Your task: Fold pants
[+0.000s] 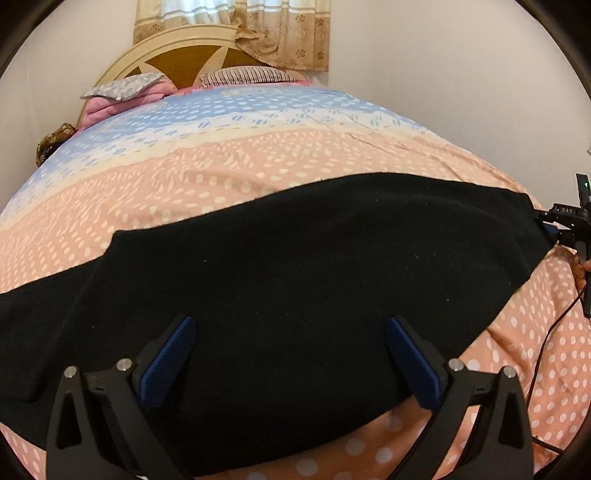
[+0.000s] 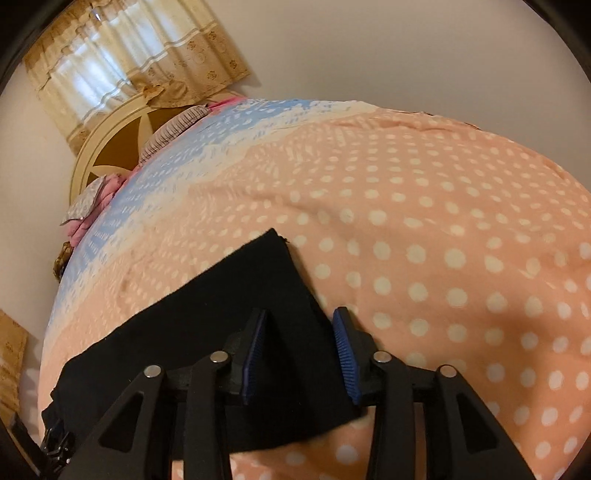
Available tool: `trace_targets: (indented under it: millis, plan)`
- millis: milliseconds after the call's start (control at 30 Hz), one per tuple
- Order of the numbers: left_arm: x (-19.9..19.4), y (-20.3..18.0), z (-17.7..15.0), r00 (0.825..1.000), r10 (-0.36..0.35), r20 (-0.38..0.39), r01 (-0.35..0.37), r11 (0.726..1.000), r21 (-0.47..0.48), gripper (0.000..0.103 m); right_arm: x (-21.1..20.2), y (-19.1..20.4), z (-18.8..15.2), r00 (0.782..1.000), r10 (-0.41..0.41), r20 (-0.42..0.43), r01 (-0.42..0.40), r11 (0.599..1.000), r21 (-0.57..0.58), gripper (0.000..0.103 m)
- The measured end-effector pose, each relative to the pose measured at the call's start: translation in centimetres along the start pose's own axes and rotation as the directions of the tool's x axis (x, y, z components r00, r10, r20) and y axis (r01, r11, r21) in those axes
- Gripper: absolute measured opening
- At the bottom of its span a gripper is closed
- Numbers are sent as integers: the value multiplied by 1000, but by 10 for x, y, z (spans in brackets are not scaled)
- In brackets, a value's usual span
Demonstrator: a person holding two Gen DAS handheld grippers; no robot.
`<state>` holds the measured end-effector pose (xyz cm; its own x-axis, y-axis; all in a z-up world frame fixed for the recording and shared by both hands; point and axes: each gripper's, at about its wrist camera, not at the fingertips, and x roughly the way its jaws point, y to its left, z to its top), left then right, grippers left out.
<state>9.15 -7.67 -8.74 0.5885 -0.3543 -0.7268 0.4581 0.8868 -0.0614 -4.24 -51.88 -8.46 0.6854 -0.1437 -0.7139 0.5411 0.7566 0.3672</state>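
Black pants (image 1: 295,266) lie flat across the pink dotted bedspread (image 1: 184,192). My left gripper (image 1: 290,332) is open wide, its blue pads low over the pants near their front edge. My right gripper (image 2: 301,328) is open over the right end of the pants (image 2: 236,295), one pad over the cloth and the other over the bedspread (image 2: 424,240) beside the pants' edge. The right gripper also shows at the far right of the left wrist view (image 1: 570,221), at the pants' end. Neither gripper holds cloth.
Pillows (image 1: 125,88) and a rounded headboard (image 1: 184,55) are at the far end of the bed, under a curtain (image 1: 258,29). A cable (image 1: 546,339) runs over the bedspread at the right. White walls flank the bed.
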Motion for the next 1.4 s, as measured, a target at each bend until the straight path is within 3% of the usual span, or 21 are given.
trace_targets:
  millis: [100, 200, 233, 267, 300, 400, 500, 567, 667, 700, 767, 833, 900, 1000, 1167, 1333, 1367, 1400]
  plan:
    - [2, -3, -2, 1000, 8, 1, -8, 1000, -8, 103, 3, 11, 2, 1000, 20, -20, -21, 998, -58, 51]
    - [3, -3, -2, 1000, 15, 2, -15, 1000, -17, 103, 11, 39, -6, 997, 47, -62, -58, 981, -187, 49]
    - [3, -3, -2, 1000, 18, 2, -18, 1000, -18, 103, 12, 45, -8, 998, 26, -61, -39, 973, -226, 46]
    - [4, -3, -2, 1000, 19, 1, -19, 1000, -17, 103, 13, 51, -9, 998, -3, -57, -12, 967, -256, 25]
    - [4, -3, -2, 1000, 20, 1, -20, 1000, -17, 103, 14, 53, -8, 999, -10, -52, -3, 966, -258, 16]
    - [3, -3, -2, 1000, 19, -2, -19, 1000, -14, 103, 1, 58, -7, 999, -54, 3, 53, 964, -261, 14]
    - [3, -4, -3, 1000, 20, 4, -20, 1000, -10, 103, -22, 74, -3, 986, -107, 128, 145, 926, -348, 14]
    - [3, -4, -4, 1000, 19, 7, -19, 1000, -7, 103, -13, 74, 3, 982, -144, 118, 178, 914, -364, 14]
    - [3, -4, -5, 1000, 18, 11, -18, 1000, -7, 103, 18, 54, 7, 990, -141, -10, 130, 938, -322, 19]
    - [3, -5, -5, 1000, 19, 13, -19, 1000, -7, 103, 17, 44, 10, 995, -96, -1, 92, 957, -276, 34]
    - [3, -4, -6, 1000, 16, 14, -16, 1000, -8, 103, 3, 22, 19, 997, -65, 28, 69, 986, -149, 48]
    - [3, -5, -6, 1000, 14, 18, -14, 1000, -8, 103, -23, -11, 23, 994, -34, 101, 29, 998, 52, 49]
    - [4, -5, -6, 1000, 14, 23, -14, 1000, -10, 103, -44, -38, 17, 990, 35, 140, -63, 977, 202, 49]
    - [4, -6, -6, 1000, 16, 26, -16, 1000, -15, 103, -47, -37, 5, 994, 73, 79, -85, 984, 156, 49]
    - [2, -6, -6, 1000, 12, 22, -12, 1000, -9, 103, -16, -24, -12, 996, 89, -9, -87, 988, 130, 49]
    - [0, -7, -6, 1000, 13, 20, -13, 1000, -6, 103, 1, 11, -14, 998, 43, -40, -44, 999, -7, 49]
    - [0, -7, -7, 1000, 15, 20, -15, 1000, -4, 103, 3, 16, -14, 999, 16, -42, -18, 999, -32, 43]
    - [-1, -7, -7, 1000, 15, 19, -15, 1000, -3, 103, 5, 21, -15, 999, -18, -42, 16, 998, -53, 25]
